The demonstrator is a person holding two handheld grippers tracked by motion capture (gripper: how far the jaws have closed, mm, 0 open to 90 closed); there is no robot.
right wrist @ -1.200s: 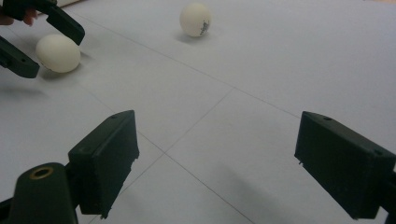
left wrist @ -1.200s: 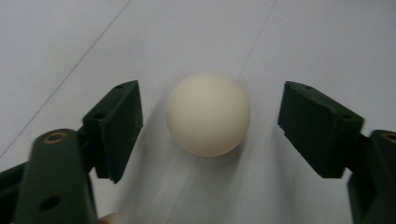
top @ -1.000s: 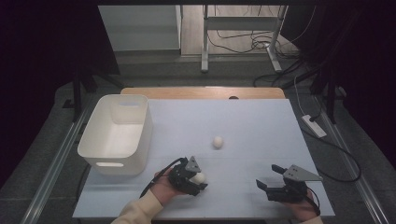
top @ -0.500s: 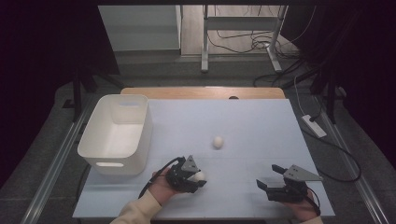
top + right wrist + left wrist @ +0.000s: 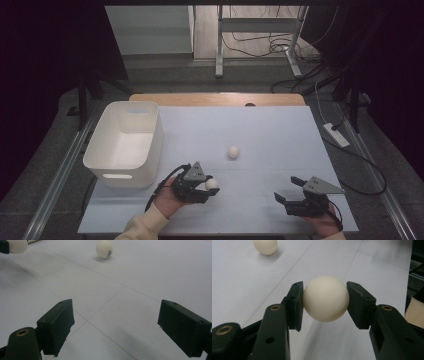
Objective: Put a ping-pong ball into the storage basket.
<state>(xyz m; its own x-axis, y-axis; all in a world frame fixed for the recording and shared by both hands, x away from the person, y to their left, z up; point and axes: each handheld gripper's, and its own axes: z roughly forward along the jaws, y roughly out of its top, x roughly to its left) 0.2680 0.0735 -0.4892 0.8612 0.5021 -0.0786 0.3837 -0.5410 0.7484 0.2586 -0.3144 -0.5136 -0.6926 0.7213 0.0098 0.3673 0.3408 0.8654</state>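
Overhead first: left gripper (image 5: 209, 186) pinches a white ball (image 5: 212, 184) near the table's (image 5: 280, 135) front edge, a white bin (image 5: 125, 145) just beyond its left side. A second ball (image 5: 233, 152) lies loose ahead of both grippers. Right gripper (image 5: 286, 192) rests low with jaws spread wide, holding nothing.

Left gripper view: both pads (image 5: 295, 303) press the ball's (image 5: 326, 298) sides; the second ball (image 5: 265, 246) sits far ahead.

Right gripper view: between parted pads (image 5: 58, 323) is bare table; the loose ball (image 5: 104, 249) lies well ahead.

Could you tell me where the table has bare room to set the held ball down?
Bare: the far half beyond the loose ball, and between the left claw and right claw. Crowded: the left edge by the white bin.
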